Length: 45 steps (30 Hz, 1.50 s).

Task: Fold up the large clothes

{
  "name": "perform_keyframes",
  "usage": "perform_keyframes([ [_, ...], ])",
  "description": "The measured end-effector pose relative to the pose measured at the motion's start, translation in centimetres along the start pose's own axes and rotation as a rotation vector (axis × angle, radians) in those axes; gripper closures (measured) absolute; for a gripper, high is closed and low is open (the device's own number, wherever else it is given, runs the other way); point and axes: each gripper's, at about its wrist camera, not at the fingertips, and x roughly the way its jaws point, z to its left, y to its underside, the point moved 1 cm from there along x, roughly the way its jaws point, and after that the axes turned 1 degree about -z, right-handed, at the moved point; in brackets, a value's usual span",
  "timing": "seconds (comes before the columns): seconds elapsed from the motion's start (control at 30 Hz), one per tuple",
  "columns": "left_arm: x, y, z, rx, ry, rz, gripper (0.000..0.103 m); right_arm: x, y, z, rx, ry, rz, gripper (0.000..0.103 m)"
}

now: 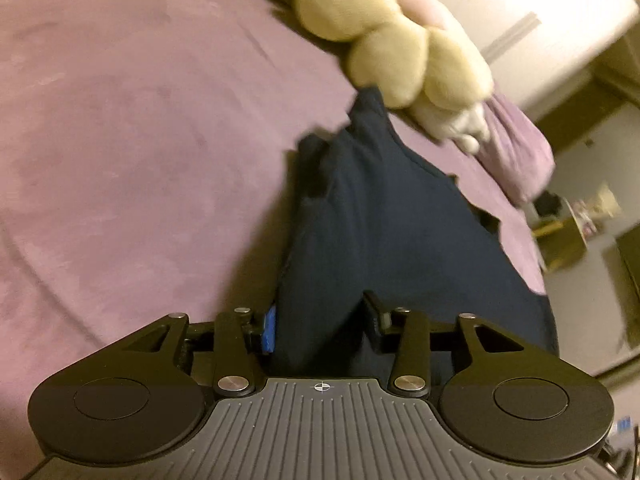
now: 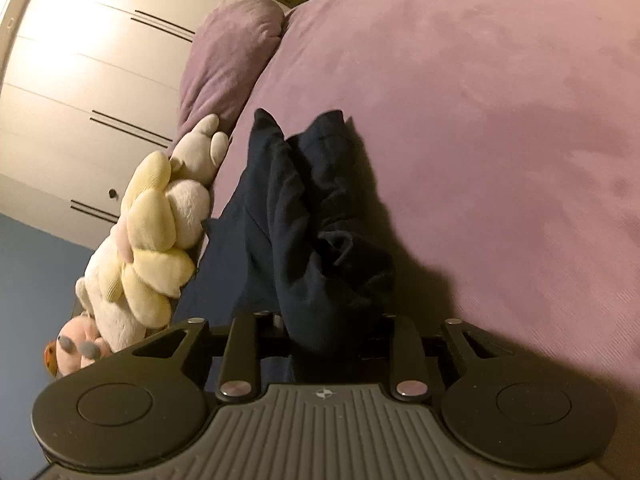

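Both claws clenched on the navy garment: left claw and right claw each pinch an end, cloth trailing across the purple bed. Risks: far end lies against the plush toy, so a pull could drag it; bunched layers may fold crooked; thick cloth could slip a claw.

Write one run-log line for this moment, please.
left gripper: shut on navy garment | right gripper: shut on it | bed
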Motion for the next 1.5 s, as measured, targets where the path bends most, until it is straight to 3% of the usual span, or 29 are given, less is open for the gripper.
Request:
perform_keyframes([
  [0.03, -0.9, -0.2, 0.2, -0.014, -0.001, -0.030, 0.053, -0.6, -0.1, -0.1, 0.005, 0.020, 0.001, 0.066],
  [0.1, -2.5, -0.7, 0.1, 0.008, -0.022, -0.091, 0.037, -1.7, -0.9, 0.5, -0.013, 0.050, -0.004, 0.061],
  [0.13, -3.1, -1.0, -0.2, 0.029, -0.042, -0.115, 0.036, -2.3, -1.0, 1.2, -0.047, 0.070, -0.018, 0.059],
  [0.23, -3.7, -1.3, -1.0, 0.092, -0.092, -0.157, 0.031, -4.5, -0.8, 4.7, -0.287, 0.197, -0.139, 0.035],
  [0.3, -3.0, -1.4, -2.0, 0.116, -0.114, -0.150, 0.030, -5.1, -0.5, 7.1, -0.431, 0.245, -0.206, 0.032],
  [0.5, 1.0, -1.4, -8.5, 0.289, -0.121, -0.168, 0.023, -0.2, 0.4, 12.6, -0.579, 0.144, -0.139, 0.033],
  [0.53, 1.9, -1.3, -9.7, 0.326, -0.118, -0.170, 0.022, 1.3, 0.9, 13.5, -0.609, 0.129, -0.135, 0.039],
  [0.57, 3.0, -1.2, -11.1, 0.360, -0.112, -0.169, 0.018, 2.6, 1.2, 14.4, -0.630, 0.117, -0.145, 0.054],
  [0.6, 4.2, -1.2, -12.4, 0.389, -0.110, -0.168, 0.015, 4.0, 1.6, 15.3, -0.650, 0.104, -0.159, 0.059],
  [0.77, 11.1, -1.0, -16.3, 0.458, -0.165, -0.157, 0.012, 10.3, 3.1, 19.2, -0.791, 0.143, -0.182, 0.060],
  [0.9, 14.9, -0.6, -16.4, 0.492, -0.217, -0.176, 0.008, 14.0, 3.9, 20.1, -0.890, 0.178, -0.155, 0.060],
  [1.0, 16.3, 0.1, -16.2, 0.564, -0.237, -0.193, 0.006, 16.3, 4.4, 18.5, -0.942, 0.220, -0.131, 0.060],
  [1.03, 16.6, 0.2, -16.1, 0.581, -0.243, -0.194, 0.005, 17.3, 4.7, 17.7, -0.960, 0.265, -0.136, 0.060],
  [1.1, 16.8, 0.1, -15.8, 0.576, -0.237, -0.194, 0.004, 18.1, 5.1, 16.2, -0.963, 0.269, -0.148, 0.060],
  [1.2, 16.6, -0.6, -15.9, 0.593, -0.235, -0.188, 0.004, 18.3, 5.4, 16.9, -1.000, 0.300, -0.155, 0.060],
  [1.27, 16.4, -1.2, -15.4, 0.603, -0.251, -0.195, 0.004, 18.0, 4.7, 17.1, -0.989, 0.304, -0.154, 0.059],
  [1.4, 16.4, -3.1, -13.9, 0.559, -0.262, -0.201, 0.004, 16.5, 1.2, 16.8, -0.948, 0.410, -0.258, 0.060],
  [1.5, 16.6, -3.4, -13.5, 0.570, -0.273, -0.213, 0.004, 15.8, -1.4, 14.8, -0.895, 0.445, -0.261, 0.061],
])
